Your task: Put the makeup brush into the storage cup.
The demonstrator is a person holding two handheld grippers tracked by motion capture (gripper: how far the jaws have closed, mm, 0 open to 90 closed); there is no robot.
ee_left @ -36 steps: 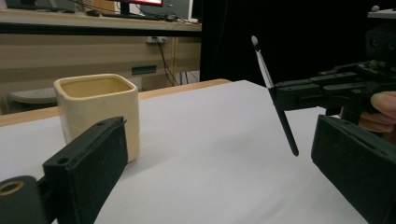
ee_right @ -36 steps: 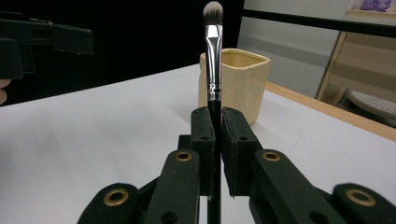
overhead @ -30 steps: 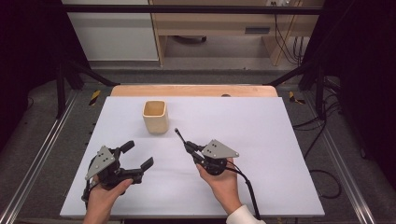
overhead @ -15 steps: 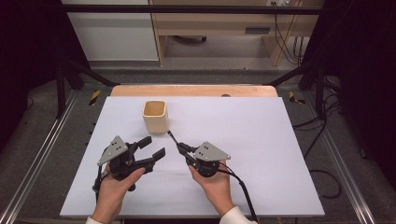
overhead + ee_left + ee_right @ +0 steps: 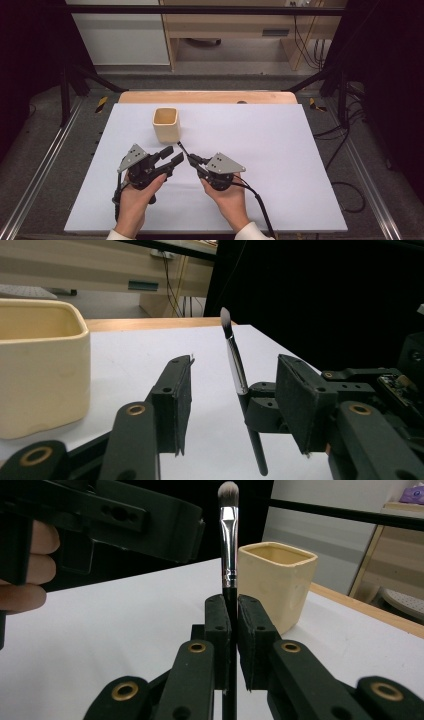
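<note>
A thin black makeup brush with a silver ferrule stands upright in the right gripper view, with my right gripper shut on its handle. In the high view the brush slants from the right gripper toward the cream square cup. My left gripper is just left of it. Its jaws have just been closing. In the left gripper view the brush stands between the left gripper's pads, with a gap on each side. The cup is at the left there.
A white sheet covers the table, with a wooden edge at the back. Metal frame rails run along both sides. The cup stands just beyond the brush in the right gripper view.
My left gripper moved right and forward up to the brush and its jaws narrowed around it. The right gripper shifted slightly left with the brush.
</note>
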